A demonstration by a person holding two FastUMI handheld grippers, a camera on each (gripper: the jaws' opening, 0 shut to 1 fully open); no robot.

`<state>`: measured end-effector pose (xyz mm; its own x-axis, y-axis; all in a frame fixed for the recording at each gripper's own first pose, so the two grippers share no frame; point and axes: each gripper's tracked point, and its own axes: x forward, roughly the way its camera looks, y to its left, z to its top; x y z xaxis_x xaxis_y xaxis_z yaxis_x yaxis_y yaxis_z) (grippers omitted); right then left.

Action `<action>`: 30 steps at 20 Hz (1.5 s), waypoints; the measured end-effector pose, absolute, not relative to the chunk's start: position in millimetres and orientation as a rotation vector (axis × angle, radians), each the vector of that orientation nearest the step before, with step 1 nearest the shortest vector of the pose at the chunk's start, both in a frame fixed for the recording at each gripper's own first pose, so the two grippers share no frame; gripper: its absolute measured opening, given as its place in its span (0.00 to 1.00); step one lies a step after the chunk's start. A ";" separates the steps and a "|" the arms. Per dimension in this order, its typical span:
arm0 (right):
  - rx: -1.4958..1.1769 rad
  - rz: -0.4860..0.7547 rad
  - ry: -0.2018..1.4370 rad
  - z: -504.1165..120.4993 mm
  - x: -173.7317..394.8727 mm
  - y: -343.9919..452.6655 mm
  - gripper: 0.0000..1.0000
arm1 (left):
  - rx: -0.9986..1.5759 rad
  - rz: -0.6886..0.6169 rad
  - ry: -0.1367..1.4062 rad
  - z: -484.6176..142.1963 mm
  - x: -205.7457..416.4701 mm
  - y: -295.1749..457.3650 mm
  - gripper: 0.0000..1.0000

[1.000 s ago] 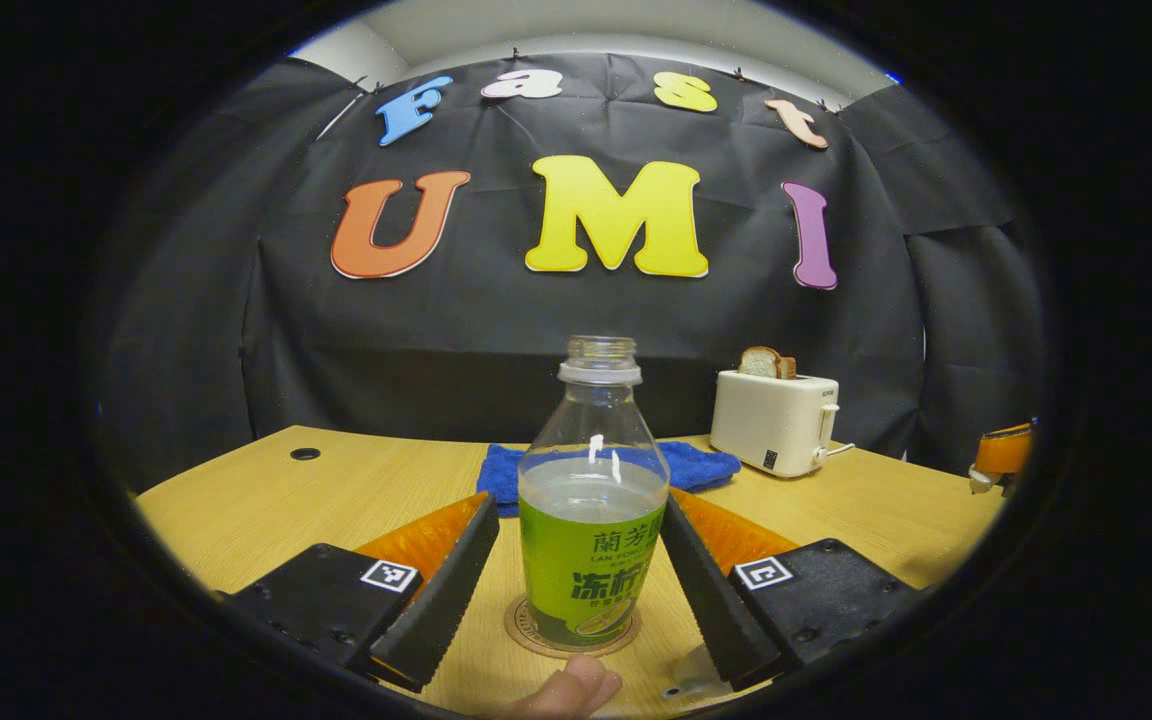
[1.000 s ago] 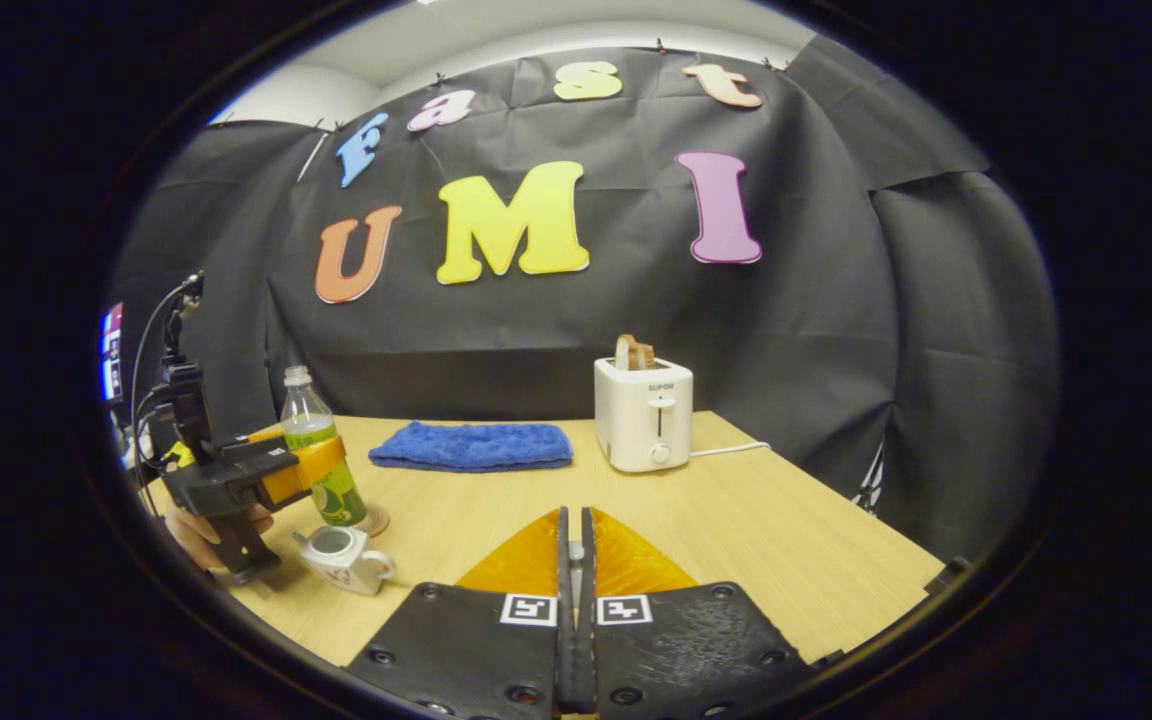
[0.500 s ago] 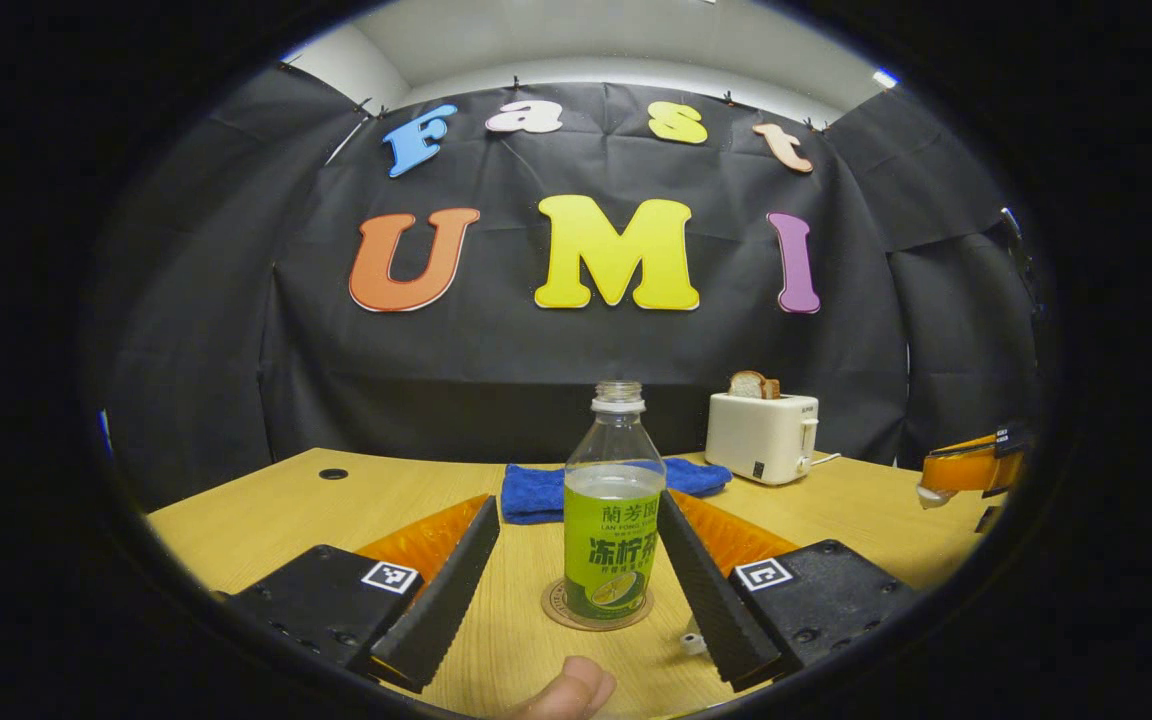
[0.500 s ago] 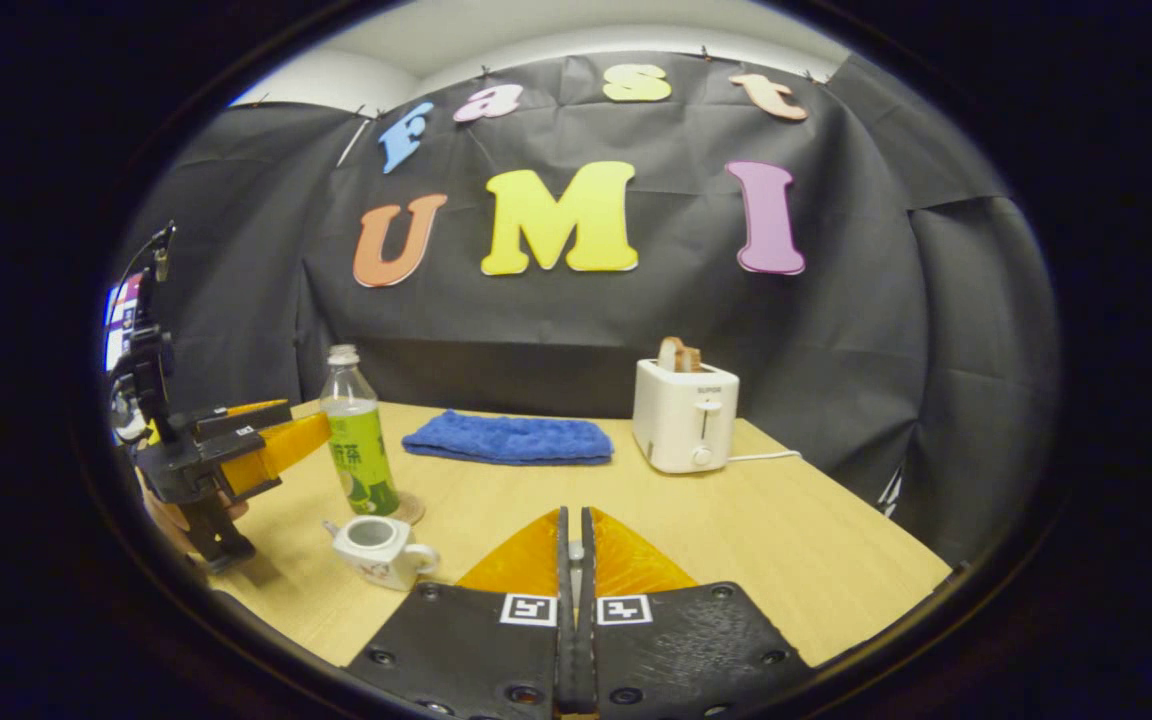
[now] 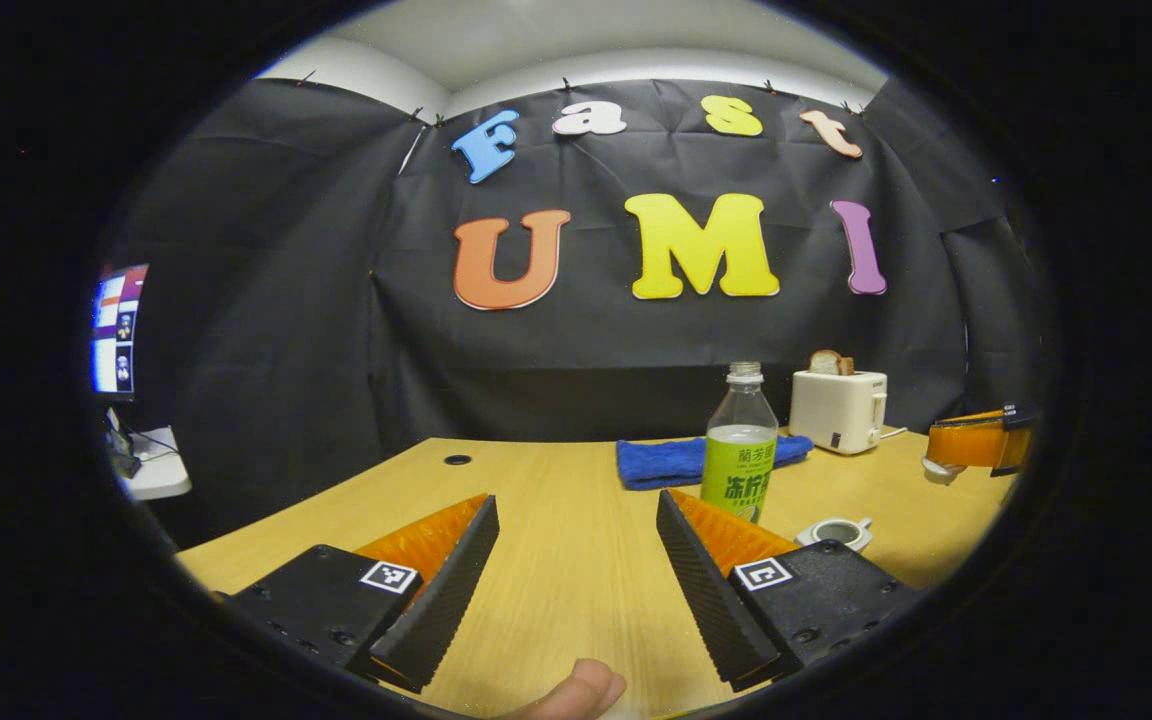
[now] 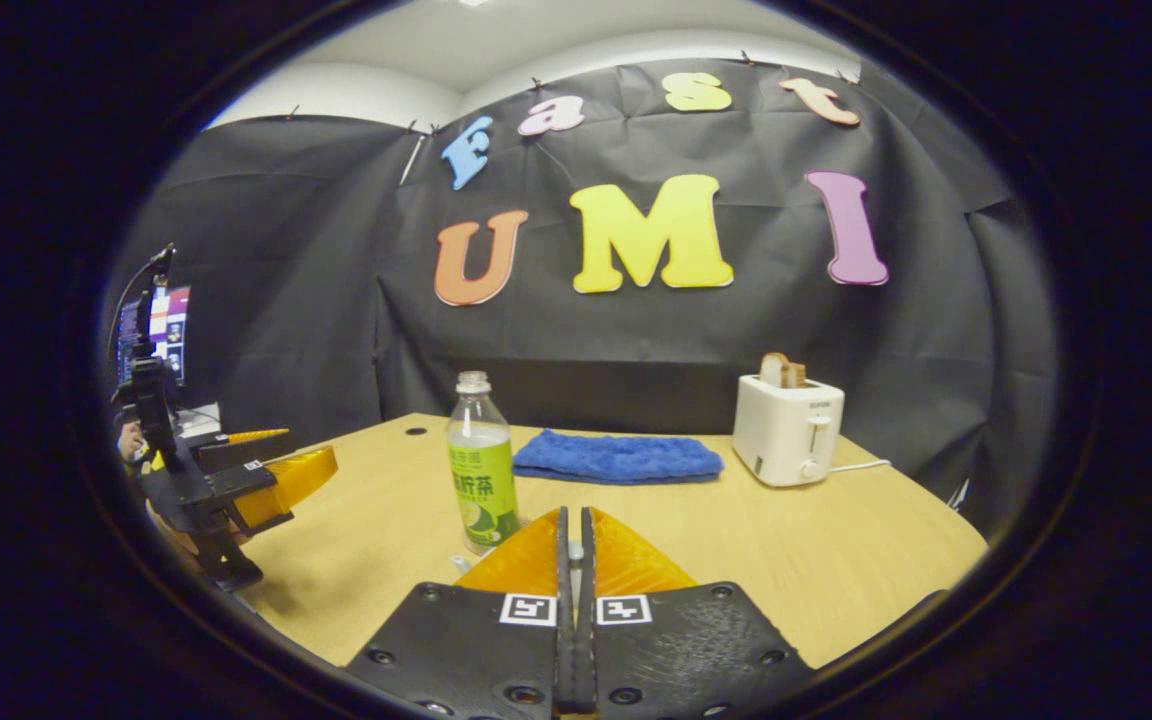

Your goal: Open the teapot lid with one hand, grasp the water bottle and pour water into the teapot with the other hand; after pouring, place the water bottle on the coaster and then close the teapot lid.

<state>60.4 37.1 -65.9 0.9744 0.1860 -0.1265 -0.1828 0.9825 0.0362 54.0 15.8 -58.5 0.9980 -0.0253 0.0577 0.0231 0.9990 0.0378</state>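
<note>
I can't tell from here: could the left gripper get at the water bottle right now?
Probably yes. The left gripper is open, and only bare table lies between it and the upright water bottle, ahead to its right.

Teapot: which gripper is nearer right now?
Right, probably. The teapot sits just beyond the right gripper's shut fingers, mostly hidden behind them. The left gripper is open and farther off, with the teapot ahead to its right.

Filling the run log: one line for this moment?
left gripper: open, empty | right gripper: shut, holding lid | water bottle: upright on table | teapot: lid off
</note>
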 end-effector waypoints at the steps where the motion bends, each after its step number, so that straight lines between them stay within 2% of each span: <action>1: 0.031 0.200 0.125 -64.3 64.0 44.5 0.00 | 0.025 -0.022 -0.052 -55.7 48.7 18.3 0.99; 10: 0.147 0.214 0.083 -58.1 93.5 77.9 0.00 | -0.047 -0.085 -0.080 -19.2 12.8 7.8 0.99; 21: 0.112 0.172 0.185 -130.3 119.3 83.5 0.00 | -0.034 -0.104 -0.038 -32.8 17.9 9.5 0.99; 26: 0.100 0.141 0.147 -131.6 116.7 80.7 0.00 | -0.039 -0.118 -0.032 -35.6 18.0 5.1 0.99; 27: 0.098 0.137 0.197 -143.5 120.2 79.1 0.00 | -0.038 -0.120 -0.031 -36.0 19.0 4.7 0.99; 30: 0.097 0.140 0.196 -141.2 115.5 77.7 0.00 | -0.038 -0.122 -0.018 -41.1 20.5 4.5 0.99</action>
<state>115.5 77.7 -141.2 0.9713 0.1476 -0.1867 -0.1288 0.9857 0.1091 20.5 4.5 -41.1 0.9924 -0.1213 0.0201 0.1220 0.9918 -0.0372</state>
